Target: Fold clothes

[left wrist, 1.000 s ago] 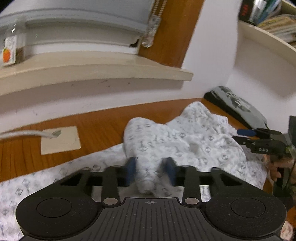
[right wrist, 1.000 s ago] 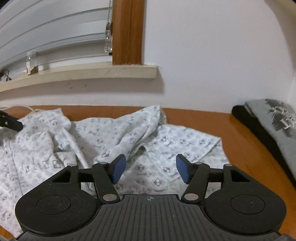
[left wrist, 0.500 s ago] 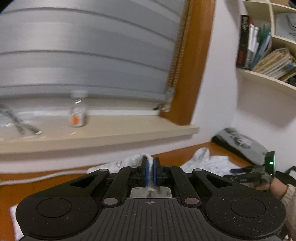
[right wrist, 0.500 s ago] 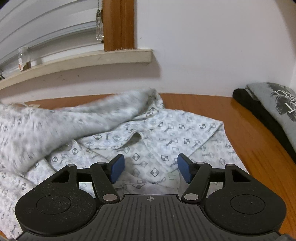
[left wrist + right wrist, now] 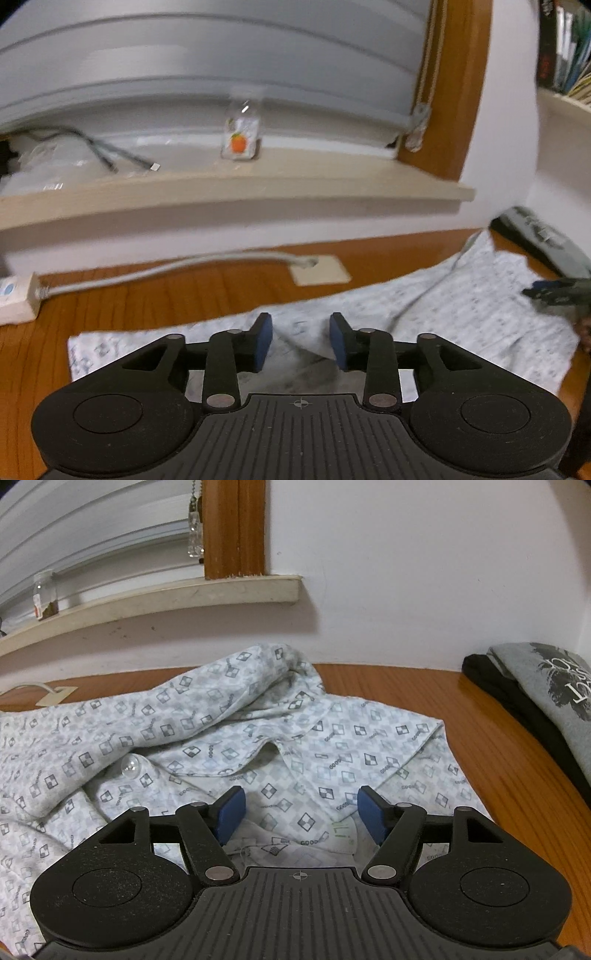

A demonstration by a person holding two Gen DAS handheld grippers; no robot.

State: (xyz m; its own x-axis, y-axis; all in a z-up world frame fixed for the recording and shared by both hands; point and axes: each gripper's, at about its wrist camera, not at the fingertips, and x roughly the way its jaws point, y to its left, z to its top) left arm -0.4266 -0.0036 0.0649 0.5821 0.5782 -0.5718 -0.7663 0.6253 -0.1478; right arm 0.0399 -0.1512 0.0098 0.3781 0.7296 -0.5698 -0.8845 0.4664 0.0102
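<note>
A white shirt with a grey check print (image 5: 207, 738) lies spread on the wooden table (image 5: 373, 681). Its collar and neck label face the right wrist camera. My right gripper (image 5: 301, 814) hovers just over the collar, jaws opening, with cloth lying under them but not pinched. In the left wrist view the shirt (image 5: 461, 306) stretches to the right. My left gripper (image 5: 301, 341) is over its near left end. Its jaws are opening, and the blue pads (image 5: 263, 341) stand apart from the cloth below. The right gripper (image 5: 554, 291) shows at the far right edge.
A folded grey printed top on a black garment (image 5: 546, 686) lies at the table's right. A window sill (image 5: 236, 188) holds a small bottle (image 5: 240, 136) and cables. A white power strip (image 5: 14, 299) and its cord (image 5: 166, 269) lie left, near a cream cable plate (image 5: 319, 273).
The left gripper was shut on a fold of the shirt, carried it leftward and has now let go. The shirt lies flatter. The right gripper stayed over the collar.
</note>
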